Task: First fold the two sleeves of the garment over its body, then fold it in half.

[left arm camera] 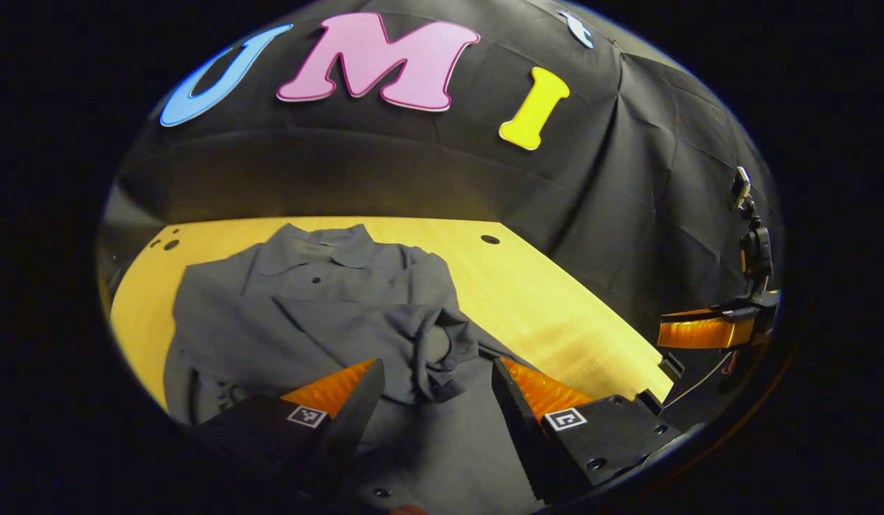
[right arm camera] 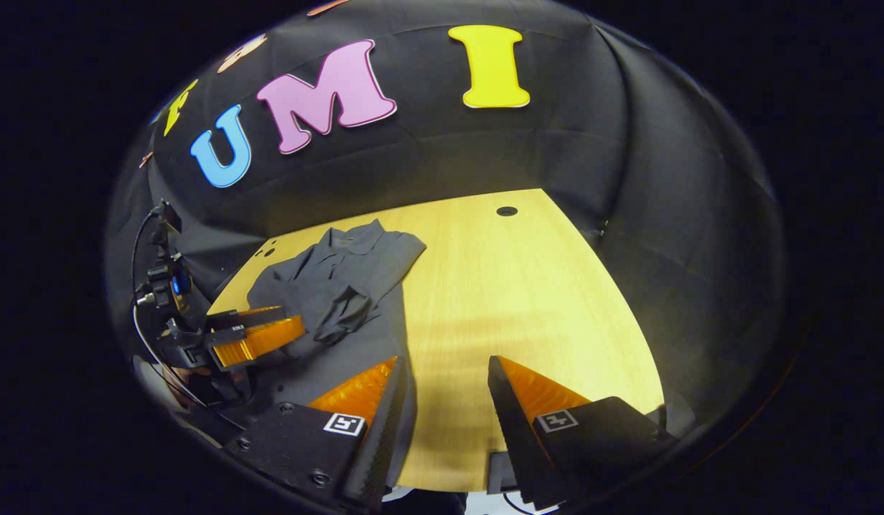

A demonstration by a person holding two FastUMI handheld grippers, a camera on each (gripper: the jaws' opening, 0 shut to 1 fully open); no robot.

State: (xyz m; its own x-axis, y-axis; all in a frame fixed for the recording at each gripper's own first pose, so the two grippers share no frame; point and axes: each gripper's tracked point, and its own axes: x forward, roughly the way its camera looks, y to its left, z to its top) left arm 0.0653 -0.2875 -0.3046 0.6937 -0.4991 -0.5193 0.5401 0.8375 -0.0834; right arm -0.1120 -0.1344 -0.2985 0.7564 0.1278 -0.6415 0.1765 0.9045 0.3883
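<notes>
Left tool [left arm camera: 435,390] gapes wide in the left gripper view, gripping nothing, poised right above the garment [left arm camera: 320,307], whose long axis runs straight ahead toward the collar, one sleeve [left arm camera: 431,343] bunched over its body. Right gripper view: right tool [right arm camera: 442,393] spread and empty over bare tabletop [right arm camera: 528,286], garment off left, so the left is nearer.

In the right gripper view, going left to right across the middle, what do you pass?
Left gripper → grey shirt, sleeve folded over its body → bare wooden table → black cloth wall.
</notes>
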